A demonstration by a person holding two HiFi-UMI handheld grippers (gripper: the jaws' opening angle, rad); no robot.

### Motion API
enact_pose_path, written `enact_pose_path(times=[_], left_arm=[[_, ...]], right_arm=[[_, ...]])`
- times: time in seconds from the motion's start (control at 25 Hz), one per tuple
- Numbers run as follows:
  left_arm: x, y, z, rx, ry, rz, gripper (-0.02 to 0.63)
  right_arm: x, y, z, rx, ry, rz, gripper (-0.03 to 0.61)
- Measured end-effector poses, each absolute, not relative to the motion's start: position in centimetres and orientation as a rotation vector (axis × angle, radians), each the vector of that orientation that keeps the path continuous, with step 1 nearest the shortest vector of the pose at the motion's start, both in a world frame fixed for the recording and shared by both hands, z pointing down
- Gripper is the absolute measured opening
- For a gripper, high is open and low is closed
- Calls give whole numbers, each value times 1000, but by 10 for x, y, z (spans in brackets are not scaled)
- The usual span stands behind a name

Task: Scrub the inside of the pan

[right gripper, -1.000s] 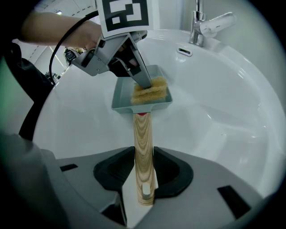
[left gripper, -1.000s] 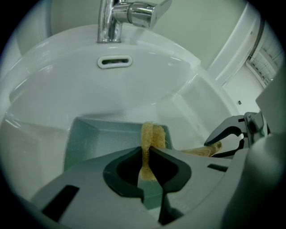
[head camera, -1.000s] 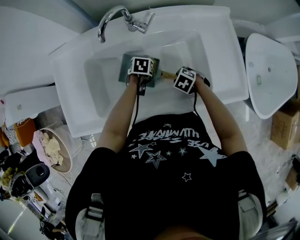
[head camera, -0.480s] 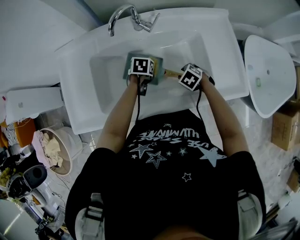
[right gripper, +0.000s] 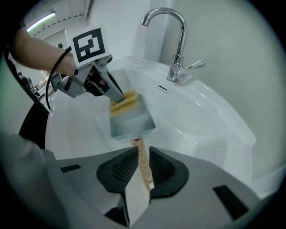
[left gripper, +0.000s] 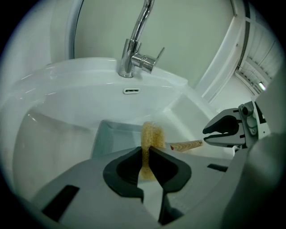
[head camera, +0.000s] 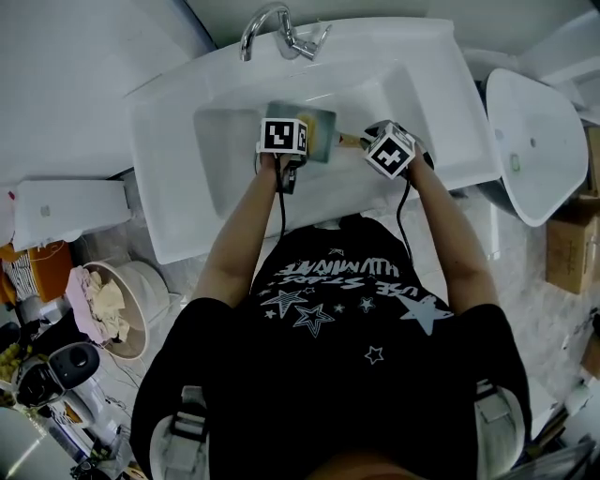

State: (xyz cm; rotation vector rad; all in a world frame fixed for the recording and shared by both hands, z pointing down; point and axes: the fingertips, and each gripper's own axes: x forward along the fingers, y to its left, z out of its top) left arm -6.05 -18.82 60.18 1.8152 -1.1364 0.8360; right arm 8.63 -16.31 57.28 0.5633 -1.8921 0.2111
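Observation:
A square grey pan (head camera: 321, 137) lies in the white sink (head camera: 169, 141), its wooden handle (head camera: 351, 141) pointing right. My left gripper (left gripper: 146, 150) is shut on a yellow scrubbing sponge (left gripper: 152, 135) and holds it over the pan (left gripper: 111, 138), at its far side. In the right gripper view the sponge (right gripper: 124, 103) rests against the pan's (right gripper: 132, 123) far wall under the left gripper (right gripper: 117, 95). My right gripper (right gripper: 142, 154) has the handle (right gripper: 143, 165) between its jaws, which are closing, and the pads touch the wood.
A chrome faucet (head camera: 281, 28) stands at the back of the sink. A second white basin (head camera: 539, 141) is on the right, with a cardboard box (head camera: 572, 248) below it. On the floor at the left stands a bin of rags (head camera: 108, 305).
The head view has drifted, so the sink now sits further right and higher. Both grippers keep their places at the pan and its handle.

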Motion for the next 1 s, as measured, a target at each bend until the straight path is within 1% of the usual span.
enact_pose_path(times=[0.36, 0.68, 1.0], left_arm=[[-86, -166, 595, 1911, -1078, 885, 51], [-90, -157, 588, 1960, -1035, 865, 51], [-80, -154, 566, 2013, -1044, 769, 51]], right_arm=[[62, -149, 541, 819, -1942, 233, 15], [73, -119, 542, 970, -1931, 370, 8], [82, -112, 545, 1038, -1945, 396, 7]])
